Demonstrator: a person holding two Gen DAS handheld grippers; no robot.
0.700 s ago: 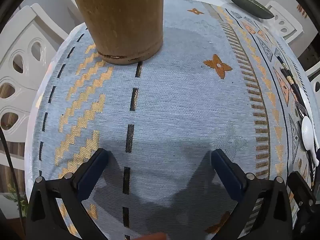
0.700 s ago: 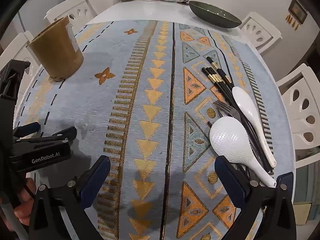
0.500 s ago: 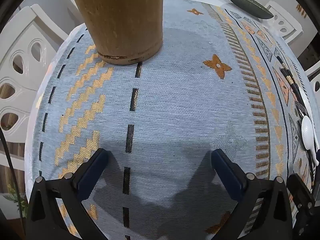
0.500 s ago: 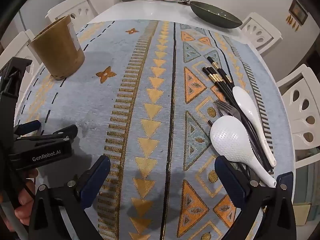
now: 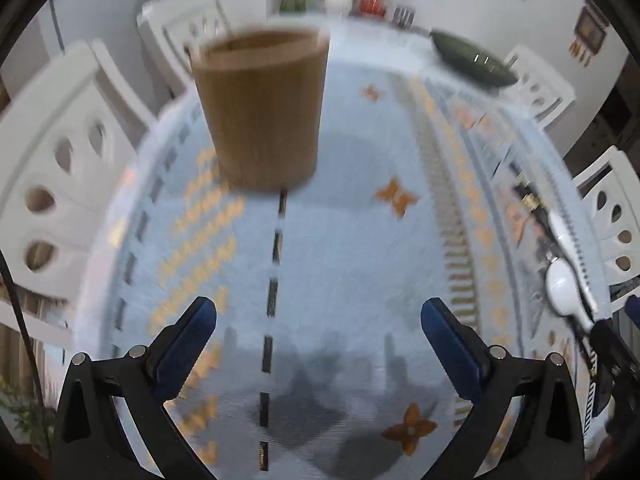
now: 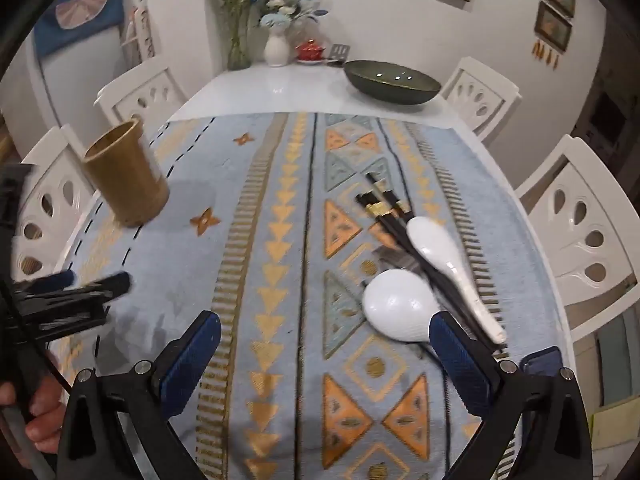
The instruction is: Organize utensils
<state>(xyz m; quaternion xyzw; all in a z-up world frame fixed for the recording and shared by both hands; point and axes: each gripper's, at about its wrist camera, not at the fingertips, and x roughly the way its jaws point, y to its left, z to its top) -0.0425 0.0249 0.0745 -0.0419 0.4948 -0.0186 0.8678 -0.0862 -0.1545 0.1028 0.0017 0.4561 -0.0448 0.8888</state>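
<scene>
Utensils point(image 6: 424, 264) (slick, breakable-looking spoons) lying center-right are begging for a handle grab; both grippers point(image 6: 324, 344) point(image 5: 318, 328) are hanging wide open, empty.

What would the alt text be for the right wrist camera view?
Open right gripper hovers empty over a patterned blue tablecloth, near a white rice paddle, white soup spoon and black chopsticks. A brown utensil cup stands far left, above the left gripper.

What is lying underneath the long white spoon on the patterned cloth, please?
The white spoon lies across a bundle of black chopsticks, their gold-banded ends sticking out beyond it. A blurred dark utensil shows beside them; anything directly beneath is covered.
</scene>
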